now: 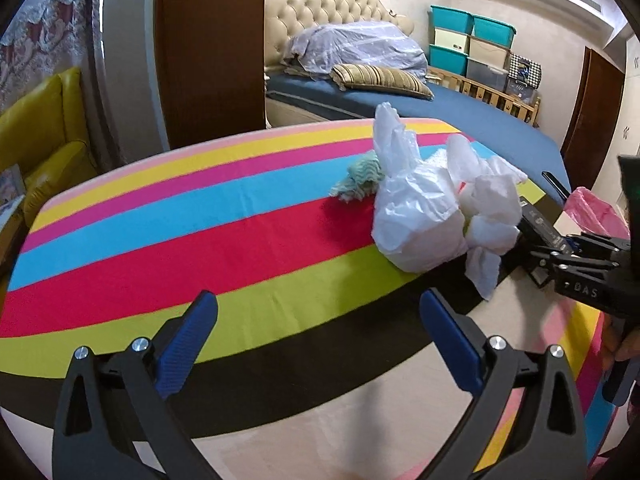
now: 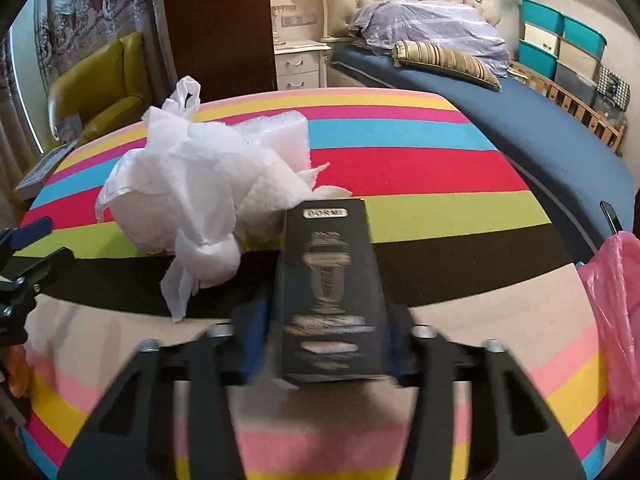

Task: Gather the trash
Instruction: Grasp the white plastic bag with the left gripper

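Firstly, box: black box with gold print, clamped between the jaws of the right gripper, far end resting at the near edge of the surface, touching the white pile
Box in left view: dark slab at the right edge of the pile, leading into the right gripper
White pile: crumpled white plastic bag with tissue paper bunched against it, on the green and black stripes near the surface's front edge; one tissue tail hanging over the edge
Foam: white foam piece behind the pile, partly hidden by it
Green scrap: crumpled teal paper on the blue and red stripes, just beside the bag
Right jaws: clenched on the black box, blue pads on its two sides, blurred
Left gripper: jaws spread wide, released, nothing between them, over the front edge of the surface
Surface: striped cloth in pink, yellow, magenta, blue, red, green, black
Pink bag: pink plastic bag off the right end of the surface
Room: bed with tufted headboard behind, yellow armchair to the left
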A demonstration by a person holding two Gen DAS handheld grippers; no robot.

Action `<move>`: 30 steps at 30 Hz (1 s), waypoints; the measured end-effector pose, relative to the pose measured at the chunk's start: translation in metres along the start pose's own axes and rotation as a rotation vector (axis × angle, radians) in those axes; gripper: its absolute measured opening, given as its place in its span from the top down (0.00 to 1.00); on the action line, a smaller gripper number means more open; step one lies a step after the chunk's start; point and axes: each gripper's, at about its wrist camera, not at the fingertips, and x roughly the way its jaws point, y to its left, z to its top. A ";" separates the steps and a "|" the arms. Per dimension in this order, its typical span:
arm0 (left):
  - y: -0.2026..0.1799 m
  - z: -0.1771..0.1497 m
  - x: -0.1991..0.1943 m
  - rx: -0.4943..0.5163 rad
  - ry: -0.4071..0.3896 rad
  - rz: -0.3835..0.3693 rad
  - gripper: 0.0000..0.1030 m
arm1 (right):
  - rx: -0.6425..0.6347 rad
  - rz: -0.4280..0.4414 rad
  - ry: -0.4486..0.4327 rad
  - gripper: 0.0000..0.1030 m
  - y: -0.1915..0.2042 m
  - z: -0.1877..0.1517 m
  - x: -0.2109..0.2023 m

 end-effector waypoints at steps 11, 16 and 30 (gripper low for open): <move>-0.026 0.009 0.007 0.022 0.035 -0.035 0.06 | 0.051 0.035 -0.043 0.63 -0.023 -0.032 -0.037; -0.043 0.019 0.014 0.039 0.015 -0.008 0.06 | 0.061 0.050 -0.047 0.63 -0.024 -0.033 -0.037; -0.075 0.039 0.050 0.039 0.030 -0.010 0.61 | 0.044 0.042 -0.044 0.63 -0.019 -0.032 -0.037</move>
